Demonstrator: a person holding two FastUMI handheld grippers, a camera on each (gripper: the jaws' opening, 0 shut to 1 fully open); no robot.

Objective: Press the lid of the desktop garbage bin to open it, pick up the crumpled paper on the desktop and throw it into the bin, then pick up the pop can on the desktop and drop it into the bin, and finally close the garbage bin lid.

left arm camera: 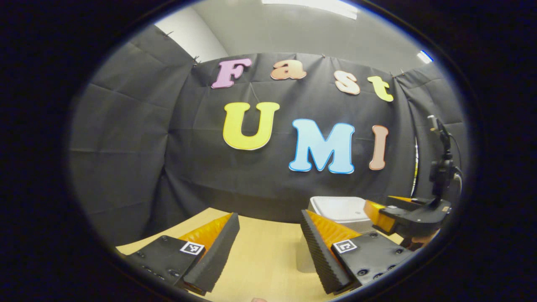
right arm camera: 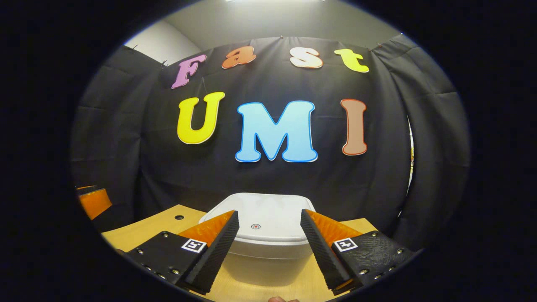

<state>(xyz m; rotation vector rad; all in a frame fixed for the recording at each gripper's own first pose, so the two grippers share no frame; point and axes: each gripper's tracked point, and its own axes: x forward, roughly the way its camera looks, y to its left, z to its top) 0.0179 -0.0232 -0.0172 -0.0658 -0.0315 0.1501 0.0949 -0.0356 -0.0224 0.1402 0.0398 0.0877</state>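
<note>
Left gripper hangs wide open over bare table, holding nothing. Right of it, the white bin sits by the back wall, lid down. Right gripper, also spread and holding nothing, faces the bin square-on, long side across, its lid button centred between the fingers.

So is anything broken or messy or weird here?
Nothing stands out. The white bin stands upright on the wooden table with its lid down flat. The right gripper is open in front of it, and the left gripper is open over bare tabletop.
</note>
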